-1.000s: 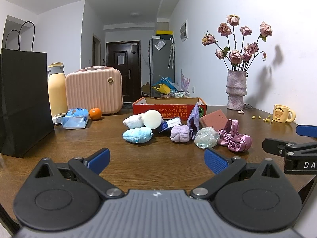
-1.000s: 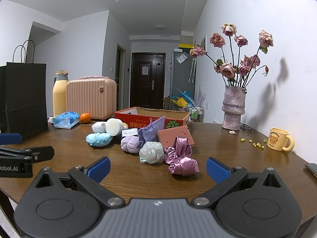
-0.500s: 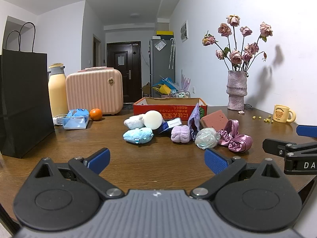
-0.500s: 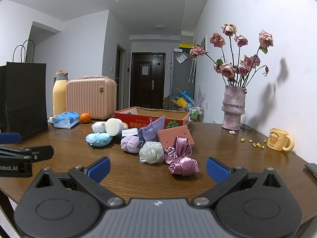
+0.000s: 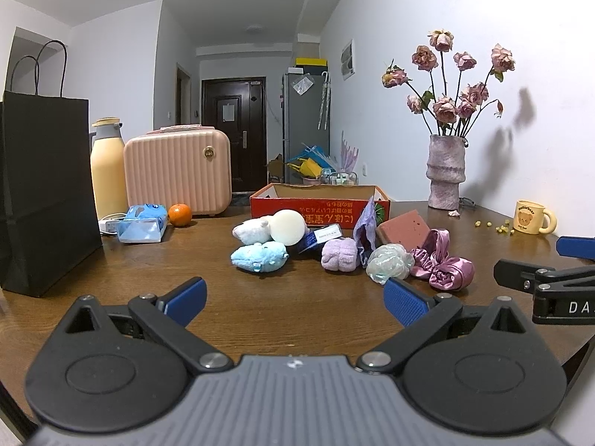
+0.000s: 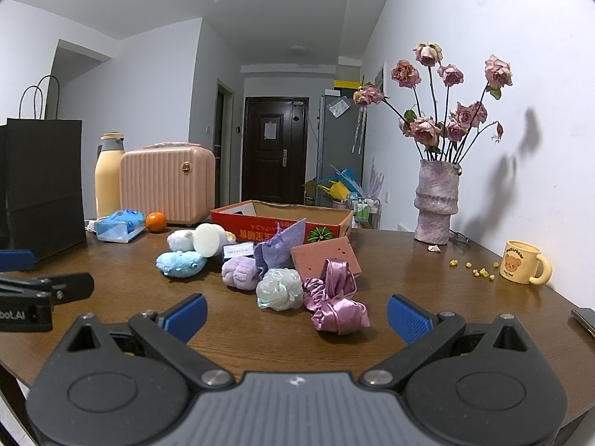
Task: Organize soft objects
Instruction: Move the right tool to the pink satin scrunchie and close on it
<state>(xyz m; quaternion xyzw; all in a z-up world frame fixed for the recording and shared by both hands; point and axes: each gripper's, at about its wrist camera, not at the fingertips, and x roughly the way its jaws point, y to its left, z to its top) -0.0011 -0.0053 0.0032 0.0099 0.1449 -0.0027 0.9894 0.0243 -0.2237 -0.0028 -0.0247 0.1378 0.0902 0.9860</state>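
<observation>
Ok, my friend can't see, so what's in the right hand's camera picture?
The open right gripper hovers over a brown table, facing a pile of soft things: a pink satin scrunchie, a pale mesh puff and a blue plush toy. Behind them sits an open red cardboard box.

I was in a home: ahead stood a fridge (image 5: 305, 126), front door (image 5: 233, 130) and vase (image 5: 445, 171).
</observation>
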